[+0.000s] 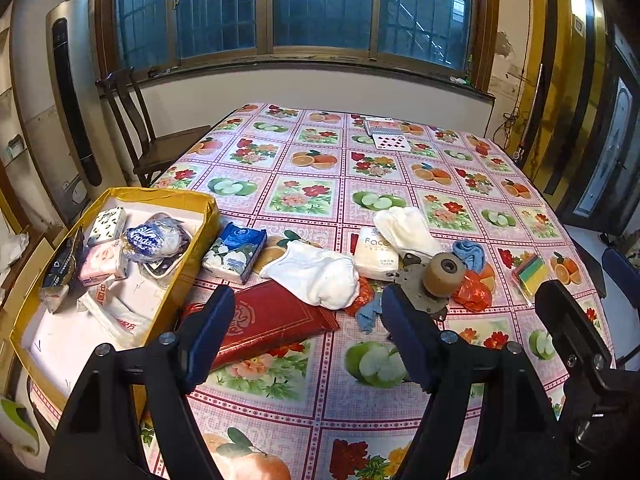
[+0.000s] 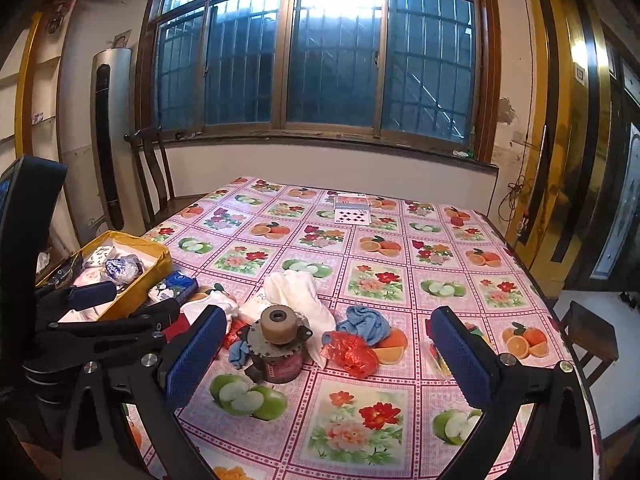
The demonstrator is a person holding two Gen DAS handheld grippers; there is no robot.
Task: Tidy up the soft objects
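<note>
Soft things lie across the fruit-print tablecloth: a white sock [image 1: 320,272], white gloves [image 1: 404,228], a blue cloth [image 1: 472,254], a red plastic bag [image 1: 474,290], a blue tissue pack [image 1: 236,252] and a white tissue pack [image 1: 374,254]. The yellow box [image 1: 208,216] at the left holds several tissue packs and a wrapped paper roll [image 1: 154,240]. My left gripper [image 1: 308,336] hangs open and empty over a red book [image 1: 268,320], short of the sock. My right gripper [image 2: 330,356] is open and empty, facing the red bag [image 2: 352,354] and blue cloth [image 2: 366,322].
A metal motor with a tan roller [image 2: 280,344] stands among the cloths. A sponge pack [image 1: 530,276] lies at the right, half hidden behind my right finger. Playing cards [image 2: 352,210] sit at the far edge. A wooden chair [image 1: 132,128] stands far left, a stool [image 2: 588,332] at the right.
</note>
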